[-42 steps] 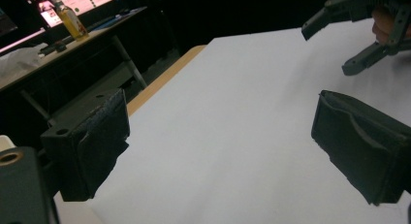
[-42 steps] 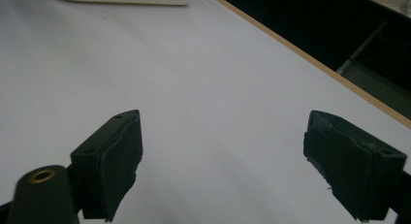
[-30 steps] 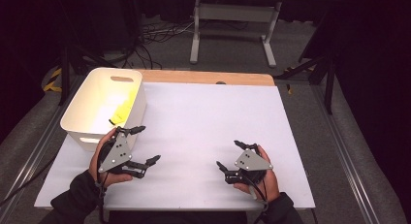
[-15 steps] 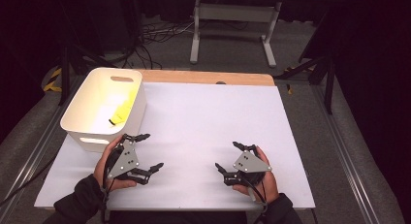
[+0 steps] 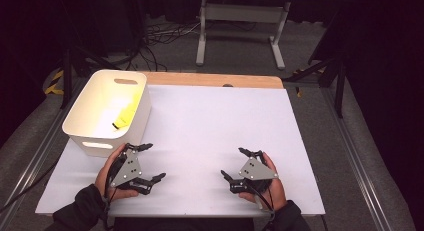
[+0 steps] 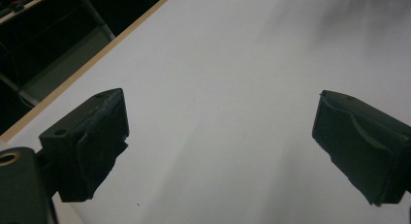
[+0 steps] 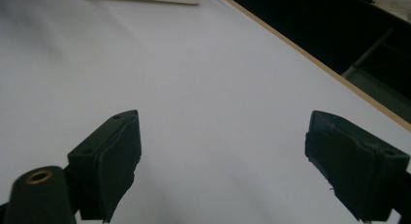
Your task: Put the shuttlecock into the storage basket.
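left tool [image 5: 152, 162] open, bin [image 5: 80, 125] holds yellow strip [image 5: 125, 114]

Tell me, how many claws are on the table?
2. The left claw sits just in front of the white bin, and the right claw sits near the table's front right. Both are open and hold nothing.

high view: above person's side, faces fwd/down, far, whole table [image 5: 220, 116]
gripper views: low, close, facing across same table
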A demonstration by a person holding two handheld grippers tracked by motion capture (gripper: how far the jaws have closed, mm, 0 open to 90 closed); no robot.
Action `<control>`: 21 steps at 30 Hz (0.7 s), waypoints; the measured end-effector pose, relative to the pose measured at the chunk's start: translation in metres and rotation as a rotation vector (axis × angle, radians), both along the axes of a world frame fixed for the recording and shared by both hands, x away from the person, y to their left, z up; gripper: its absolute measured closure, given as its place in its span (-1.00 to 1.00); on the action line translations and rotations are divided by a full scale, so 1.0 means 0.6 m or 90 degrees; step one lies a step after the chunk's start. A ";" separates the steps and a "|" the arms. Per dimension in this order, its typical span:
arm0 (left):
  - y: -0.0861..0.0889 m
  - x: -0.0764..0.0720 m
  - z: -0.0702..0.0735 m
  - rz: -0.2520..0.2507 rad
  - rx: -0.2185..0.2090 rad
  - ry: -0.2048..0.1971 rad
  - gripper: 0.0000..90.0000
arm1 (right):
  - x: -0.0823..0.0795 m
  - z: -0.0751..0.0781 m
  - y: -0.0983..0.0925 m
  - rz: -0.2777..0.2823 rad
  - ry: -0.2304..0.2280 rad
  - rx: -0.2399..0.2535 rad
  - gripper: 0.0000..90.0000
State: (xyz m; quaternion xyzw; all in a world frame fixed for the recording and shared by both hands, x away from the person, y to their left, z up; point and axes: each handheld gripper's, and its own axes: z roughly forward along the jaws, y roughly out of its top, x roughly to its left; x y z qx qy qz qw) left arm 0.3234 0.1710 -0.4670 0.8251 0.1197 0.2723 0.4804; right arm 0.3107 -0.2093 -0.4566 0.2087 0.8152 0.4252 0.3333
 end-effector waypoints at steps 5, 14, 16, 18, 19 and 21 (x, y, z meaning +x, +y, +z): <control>0.015 -0.001 -0.010 0.011 0.001 0.013 -0.85 | -0.002 -0.002 -0.001 -0.001 0.002 -0.002 -0.70; 0.046 -0.007 -0.021 0.031 -0.007 0.039 -0.86 | -0.006 -0.004 -0.004 -0.007 0.006 -0.001 -0.70; 0.056 -0.010 -0.024 0.036 -0.013 0.050 -0.86 | -0.006 -0.006 -0.002 -0.004 0.008 -0.004 -0.71; 0.066 -0.012 -0.026 0.040 -0.022 0.054 -0.87 | -0.006 -0.007 -0.001 -0.003 0.008 -0.008 -0.71; 0.069 -0.013 -0.026 0.042 -0.022 0.055 -0.88 | -0.006 -0.008 -0.002 -0.002 0.010 -0.006 -0.71; 0.079 -0.016 -0.028 0.051 -0.031 0.063 -0.88 | -0.005 -0.008 -0.004 -0.003 0.011 -0.004 -0.71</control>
